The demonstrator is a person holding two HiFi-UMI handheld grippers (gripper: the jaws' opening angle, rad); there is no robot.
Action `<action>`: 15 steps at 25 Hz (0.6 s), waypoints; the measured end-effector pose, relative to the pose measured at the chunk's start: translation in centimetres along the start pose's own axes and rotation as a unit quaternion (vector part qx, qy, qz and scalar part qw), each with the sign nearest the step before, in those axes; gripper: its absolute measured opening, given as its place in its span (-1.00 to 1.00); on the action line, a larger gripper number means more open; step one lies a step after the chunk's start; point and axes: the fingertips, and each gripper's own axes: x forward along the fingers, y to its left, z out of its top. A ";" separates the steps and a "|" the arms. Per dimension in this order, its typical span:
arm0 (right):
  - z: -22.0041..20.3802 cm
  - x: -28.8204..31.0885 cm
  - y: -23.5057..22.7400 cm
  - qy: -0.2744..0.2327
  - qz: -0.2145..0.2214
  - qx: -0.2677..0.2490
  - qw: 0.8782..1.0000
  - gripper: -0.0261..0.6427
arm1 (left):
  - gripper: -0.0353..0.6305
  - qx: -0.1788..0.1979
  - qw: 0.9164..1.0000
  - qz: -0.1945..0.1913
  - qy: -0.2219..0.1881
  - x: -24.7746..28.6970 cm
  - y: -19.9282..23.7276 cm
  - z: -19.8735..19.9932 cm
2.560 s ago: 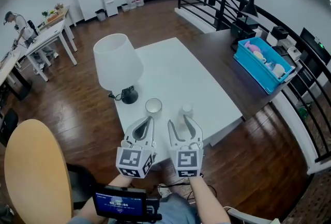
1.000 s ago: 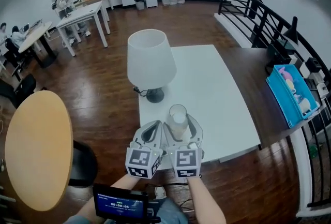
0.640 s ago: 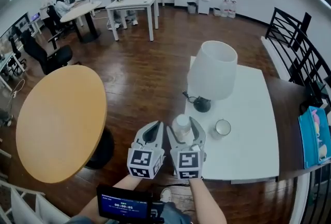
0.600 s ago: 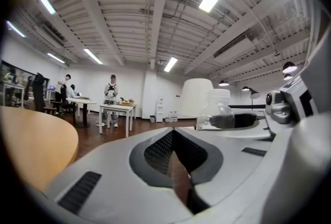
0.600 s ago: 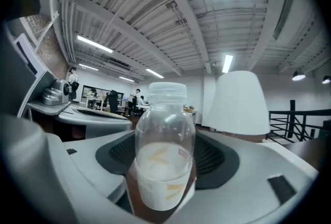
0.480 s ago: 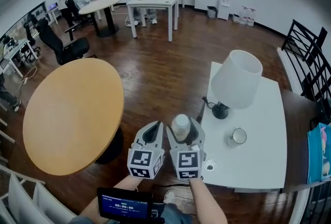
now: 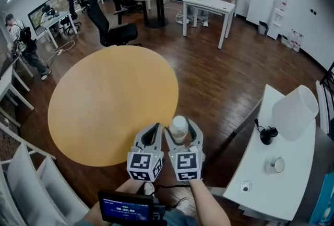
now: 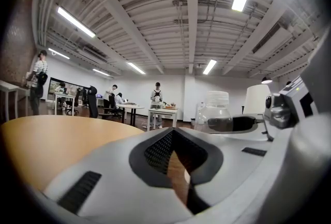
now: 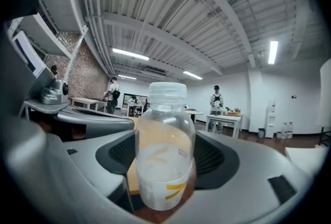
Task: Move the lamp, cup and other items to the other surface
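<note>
1. The clear bottle (image 9: 164,150), white-capped with a little pale fill at the bottom, stands upright between the jaws of the right gripper (image 7: 181,134). The jaws are fairly wide and clamped on its sides. It is in the air, just at the near right edge of the round wooden counter (image 7: 104,105).
2. A second ago the bottle hung over the white counter (image 7: 295,193). The person has since swung left, so the round counter now lies ahead and the white one sits at the right of the head view.
3. The left gripper (image 7: 152,134) travels just beside the right one, its jaws drawn together with nothing between them.
4. The lamp (image 7: 293,114), the cup (image 7: 276,164) and a small round item (image 7: 245,186) near the near edge remain on the white counter.
5. The carry looks almost finished. What remains for the bottle is lowering it onto the round counter, well inside the rim, and three things are still to be fetched.
</note>
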 end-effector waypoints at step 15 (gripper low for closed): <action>0.2 17.3 22.8 -0.009 0.170 -0.007 0.985 0.00 | -0.85 -0.019 0.984 0.175 0.018 -7.3 25.4 -1.9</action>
